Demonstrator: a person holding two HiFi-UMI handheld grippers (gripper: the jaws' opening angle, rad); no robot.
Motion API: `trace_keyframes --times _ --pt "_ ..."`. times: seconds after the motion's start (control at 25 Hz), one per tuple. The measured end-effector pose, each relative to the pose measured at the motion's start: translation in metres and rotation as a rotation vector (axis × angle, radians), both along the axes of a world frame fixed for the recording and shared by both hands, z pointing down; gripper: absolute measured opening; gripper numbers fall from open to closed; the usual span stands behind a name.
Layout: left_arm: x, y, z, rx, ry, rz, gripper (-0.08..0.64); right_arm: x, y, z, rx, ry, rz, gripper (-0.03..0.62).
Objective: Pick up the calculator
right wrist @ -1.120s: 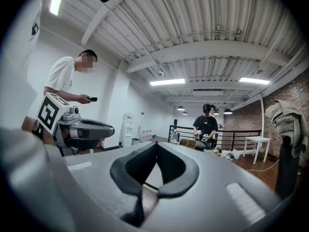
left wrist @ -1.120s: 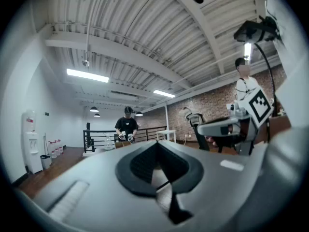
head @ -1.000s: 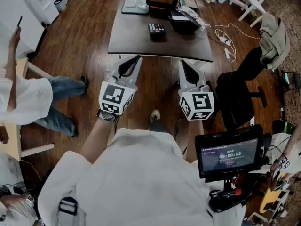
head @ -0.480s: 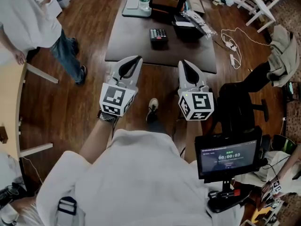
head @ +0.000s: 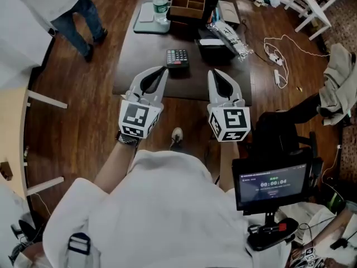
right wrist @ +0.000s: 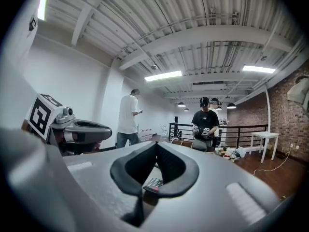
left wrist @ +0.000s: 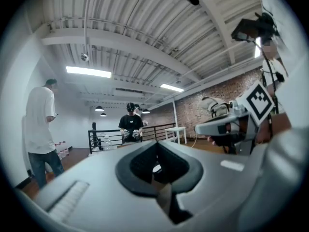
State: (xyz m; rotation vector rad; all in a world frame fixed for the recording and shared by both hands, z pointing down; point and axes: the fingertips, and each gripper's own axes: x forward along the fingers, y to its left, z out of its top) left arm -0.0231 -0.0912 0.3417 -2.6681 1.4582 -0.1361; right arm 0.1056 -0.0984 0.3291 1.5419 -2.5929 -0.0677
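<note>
Down on the wooden floor (head: 78,121) stands a long dark surface (head: 139,66), with a black office chair (head: 281,130) off to its right. Below the chair, a small screen (head: 271,182) shows a timer reading 00:00:04; its other print is too small to read.

The left gripper (head: 164,68) and right gripper (head: 211,72) are held side by side at the near edge of the surface, each carrying a cube printed with black-and-white square markers. Both sets of jaws are closed with nothing between them, as each gripper view confirms.

A wooden box (head: 188,4) with compartments sits at the far end of the surface, a labelled water bottle (head: 161,4) just left of it, its label unreadable.

And there's the calculator (head: 177,57), lying flat near the front of the surface, ahead of the grippers and between them, nearer the left one and touched by neither. The right gripper view catches it through the gap behind the closed jaws.
</note>
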Motion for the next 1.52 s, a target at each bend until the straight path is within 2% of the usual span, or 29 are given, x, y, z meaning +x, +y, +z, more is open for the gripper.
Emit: trace_keyframes --times 0.44,0.64,1.0,1.2,1.36,1.48,1.52 --pt "0.012 -0.090 -0.009 0.011 -0.013 -0.046 0.008 0.014 -0.093 -0.003 -0.001 0.003 -0.021 0.003" --pt "0.006 -0.121 -0.005 0.002 -0.015 -0.059 0.008 0.011 -0.121 0.000 -0.011 -0.008 -0.014 0.002" --pt "-0.007 -0.152 -0.011 0.003 -0.032 -0.012 0.008 0.001 -0.150 -0.012 0.001 -0.016 0.042 0.003" --pt "-0.018 -0.163 -0.006 -0.008 -0.006 -0.002 0.008 -0.009 -0.156 0.007 -0.098 -0.021 0.065 0.003" --pt "-0.020 -0.169 0.013 -0.076 -0.037 0.019 0.009 -0.017 -0.155 0.028 -0.206 -0.013 0.059 0.003" --pt "-0.023 -0.169 0.031 -0.143 -0.078 0.028 0.090 -0.024 -0.150 0.041 -0.262 -0.015 0.040 0.004" --pt "-0.025 -0.169 0.035 -0.154 -0.084 0.031 0.092 -0.027 -0.148 0.046 -0.286 -0.014 0.027 0.035"
